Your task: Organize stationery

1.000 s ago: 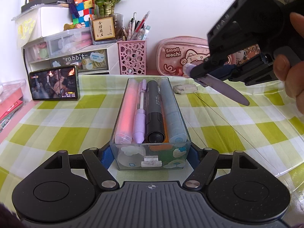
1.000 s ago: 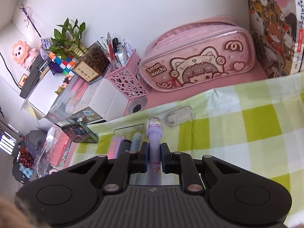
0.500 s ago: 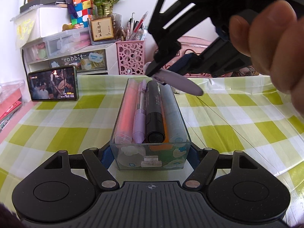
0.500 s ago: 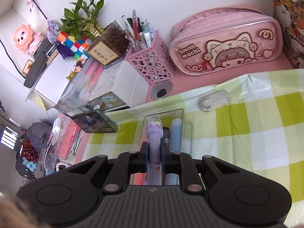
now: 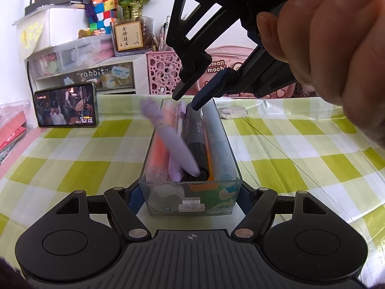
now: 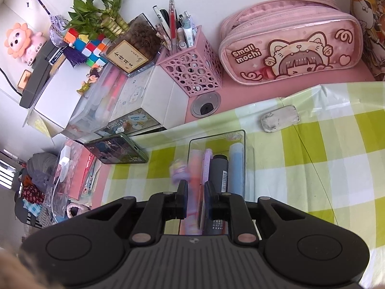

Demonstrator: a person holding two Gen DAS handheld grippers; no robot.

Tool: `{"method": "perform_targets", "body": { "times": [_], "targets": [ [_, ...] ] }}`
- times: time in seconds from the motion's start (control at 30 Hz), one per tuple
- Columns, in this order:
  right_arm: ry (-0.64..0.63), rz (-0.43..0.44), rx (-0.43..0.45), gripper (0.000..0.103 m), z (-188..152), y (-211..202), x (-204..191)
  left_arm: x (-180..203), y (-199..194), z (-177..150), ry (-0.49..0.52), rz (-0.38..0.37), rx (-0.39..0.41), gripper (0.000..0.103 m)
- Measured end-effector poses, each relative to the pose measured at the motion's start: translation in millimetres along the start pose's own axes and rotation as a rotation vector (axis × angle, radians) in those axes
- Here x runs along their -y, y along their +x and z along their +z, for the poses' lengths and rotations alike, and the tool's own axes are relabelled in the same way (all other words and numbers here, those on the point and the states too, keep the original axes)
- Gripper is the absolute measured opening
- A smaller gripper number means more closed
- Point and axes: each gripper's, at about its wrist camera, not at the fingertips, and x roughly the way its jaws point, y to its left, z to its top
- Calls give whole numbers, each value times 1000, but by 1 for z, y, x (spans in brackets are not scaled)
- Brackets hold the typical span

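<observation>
Left wrist view shows the change: a second ago the lilac pen (image 5: 168, 137) was pinched in the right tool (image 5: 186, 98) off to the right of the clear plastic box (image 5: 192, 207); now it is free of that tool, blurred, lying slantwise on the markers in the box, its tip down against the black marker (image 5: 198, 144) and its capped end poking over the left wall. The right tool's jaws are opening and hang just above the far end of the box with nothing between them. The left tool (image 5: 191, 200) is closed on the near end of the box, one finger against each side wall, steadying it on the checked tabletop (image 5: 72, 168).

In the right wrist view the pen's cap (image 6: 179, 169) shows blurred just left of the box.

So the drop seems made, but the pen is not yet settled among the others and may need a nudge. The eraser (image 5: 233, 112) is still out on the tabletop, so I judge the tidying unfinished.
</observation>
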Motion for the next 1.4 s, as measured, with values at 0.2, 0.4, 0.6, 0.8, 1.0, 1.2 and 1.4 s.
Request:
{"method": "perform_targets", "body": {
  "times": [0.2,0.4,0.6,0.8,1.0,1.2,1.4],
  "targets": [
    [-136,11,-24,21,1,-1,-13,0,0,0,0,1,-1,73],
    [-408,28,-82,21,7,7,-55,2,-1,-1,-8,8,-3,73],
    [-681,121,-303,21,-2,47,-101,1,-1,-1,-21,8,-8,73],
    [-898,148,-486,25,-26,74,-138,-1,-1,-1,-26,-8,-10,73],
    [-909,116,-587,26,-38,93,-138,-2,-3,-2,-26,-14,-10,73],
    [-831,158,-493,17,-27,75,-136,-2,-3,-2,-27,-15,-10,73],
    [-578,158,-274,17,10,31,-100,-2,-4,-2,-22,-12,-10,73]
  ]
}}
